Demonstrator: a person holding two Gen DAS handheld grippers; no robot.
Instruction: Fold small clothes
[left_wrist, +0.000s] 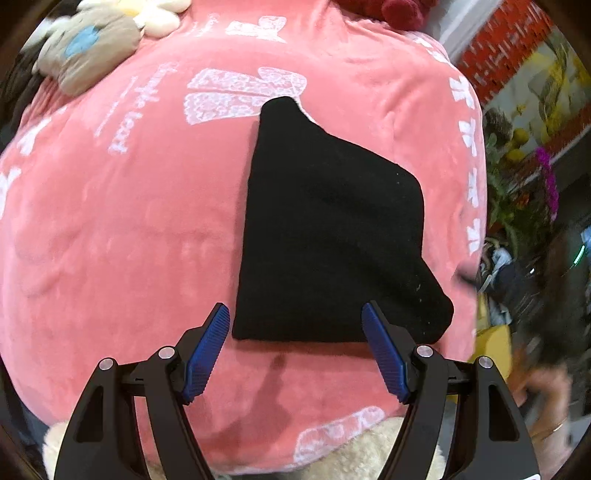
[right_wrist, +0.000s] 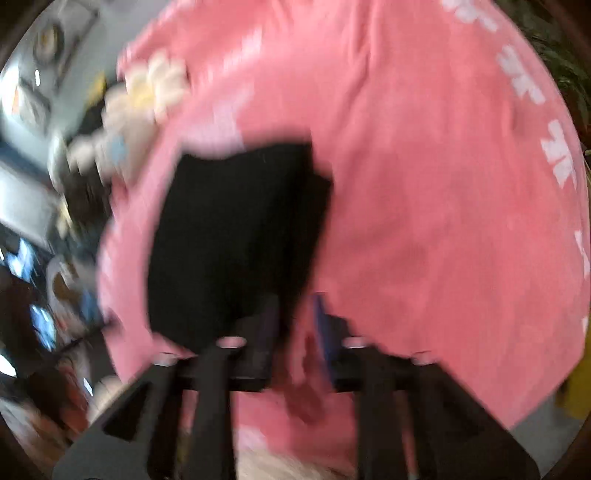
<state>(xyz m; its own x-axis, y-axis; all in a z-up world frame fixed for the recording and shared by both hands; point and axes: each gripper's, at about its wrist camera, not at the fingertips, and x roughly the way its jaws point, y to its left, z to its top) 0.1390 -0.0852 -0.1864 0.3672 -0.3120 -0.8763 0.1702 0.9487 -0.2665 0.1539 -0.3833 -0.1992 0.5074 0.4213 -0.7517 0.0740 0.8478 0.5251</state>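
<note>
Your left wrist view is sharp; your right one is smeared by motion, so most detail comes from the left.

On the left view, the black cloth (left_wrist: 328, 229) lies folded flat on the pink blanket (left_wrist: 129, 221), its straight near edge just beyond your left gripper (left_wrist: 295, 314). That gripper's jaws are spread wide, blue pads (left_wrist: 205, 354) bare, with nothing between them; the right fingertip overlaps the cloth's near edge in the picture, but you cannot tell whether it touches. Only this view shows the blanket's white lace print and lettering clearly, a plush toy (left_wrist: 92, 51) at the blanket's far left corner, a dark red plush (left_wrist: 391, 11) at its far edge, and flowers (left_wrist: 546, 177) off the blanket's right side. A blurred hand (left_wrist: 543, 391) with a thin bracelet shows low at the right, off the blanket.

On the right view, the cloth (right_wrist: 236, 236) sits left of centre on the blanket (right_wrist: 443, 221), and your right gripper (right_wrist: 295, 314) is at the cloth's near right corner. Its jaws stand partly apart; the left finger lies over the cloth, and pink blanket shows in the gap. The blur does not let you see whether any fabric is caught between them. The toy (right_wrist: 147, 103) appears here too, as a pale smear beyond the cloth's far left.
</note>
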